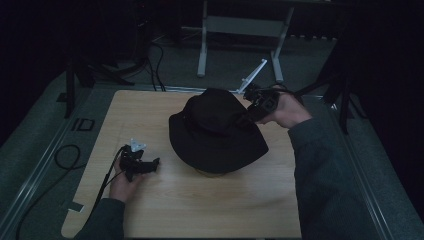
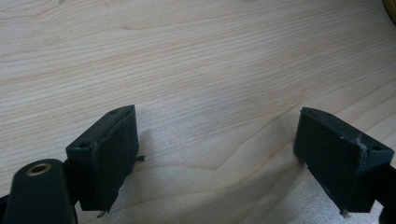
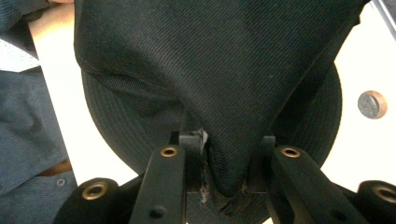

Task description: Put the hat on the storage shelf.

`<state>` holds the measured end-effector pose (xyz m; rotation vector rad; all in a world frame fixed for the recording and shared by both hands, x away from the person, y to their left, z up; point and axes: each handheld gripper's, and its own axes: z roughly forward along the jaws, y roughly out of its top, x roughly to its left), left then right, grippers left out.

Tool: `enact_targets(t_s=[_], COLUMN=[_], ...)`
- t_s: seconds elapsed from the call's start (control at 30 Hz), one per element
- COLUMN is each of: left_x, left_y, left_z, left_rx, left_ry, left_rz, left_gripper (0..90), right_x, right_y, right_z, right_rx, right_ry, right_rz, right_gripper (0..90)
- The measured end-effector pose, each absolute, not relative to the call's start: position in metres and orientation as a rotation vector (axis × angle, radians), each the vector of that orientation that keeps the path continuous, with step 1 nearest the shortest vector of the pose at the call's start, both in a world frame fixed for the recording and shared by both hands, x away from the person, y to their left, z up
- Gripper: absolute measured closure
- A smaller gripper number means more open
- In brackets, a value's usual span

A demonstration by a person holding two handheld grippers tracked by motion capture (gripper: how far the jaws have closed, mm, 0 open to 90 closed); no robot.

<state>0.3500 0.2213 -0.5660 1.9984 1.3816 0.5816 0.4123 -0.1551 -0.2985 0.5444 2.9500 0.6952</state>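
Note:
A black wide-brimmed hat (image 1: pixel 215 132) sits in the middle of the wooden table (image 1: pixel 200 210), its brim over something yellowish (image 1: pixel 215 173). At the hat's far right side, my right gripper (image 1: pixel 246 119) reaches onto the crown. In the right gripper view a fold of the crown fabric (image 3: pixel 210 70) bulges between the two jaws, touching both pads, so my right gripper (image 3: pixel 226 158) is shut on it. My left gripper (image 1: pixel 155 164) lies low on the table, left of the hat. It stands open (image 2: pixel 217 154) over bare wood (image 2: pixel 187 56), with nothing between its fingers.
A small round brownish disc (image 3: pixel 372 104) lies on the table beside the brim. A white bar (image 1: pixel 252 75) leans at the table's far edge, with a white stand's legs (image 1: pixel 202 45) behind it. A black cable loop (image 1: pixel 65 155) lies off the left edge.

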Motion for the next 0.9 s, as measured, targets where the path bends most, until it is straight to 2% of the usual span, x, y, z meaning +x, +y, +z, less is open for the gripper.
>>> enact_targets(t_s=[0.4, 0.63, 0.83, 0.9], left_x=[0.350, 0.350, 0.350, 0.350], left_y=[0.221, 0.221, 0.221, 0.221], left_z=[-0.566, -0.566, -0.566, -0.566], left_rx=[1.999, 1.998, 1.998, 1.998], left_ry=[1.382, 1.382, 1.382, 1.382], left_rz=[0.581, 0.581, 0.581, 0.581], left_gripper=[14.3, 14.2, 14.3, 14.3], right_x=[0.412, 0.414, 0.415, 0.416], right_y=[-0.151, -0.148, -0.147, -0.147], right_z=[-0.303, -0.309, -0.312, -0.312], right_rx=[0.531, 0.559, 0.572, 0.583], right_ry=[2.956, 2.959, 2.959, 2.954], right_rz=[0.704, 0.673, 0.651, 0.647], right_gripper=[67.9, 53.7, 49.1, 44.7])
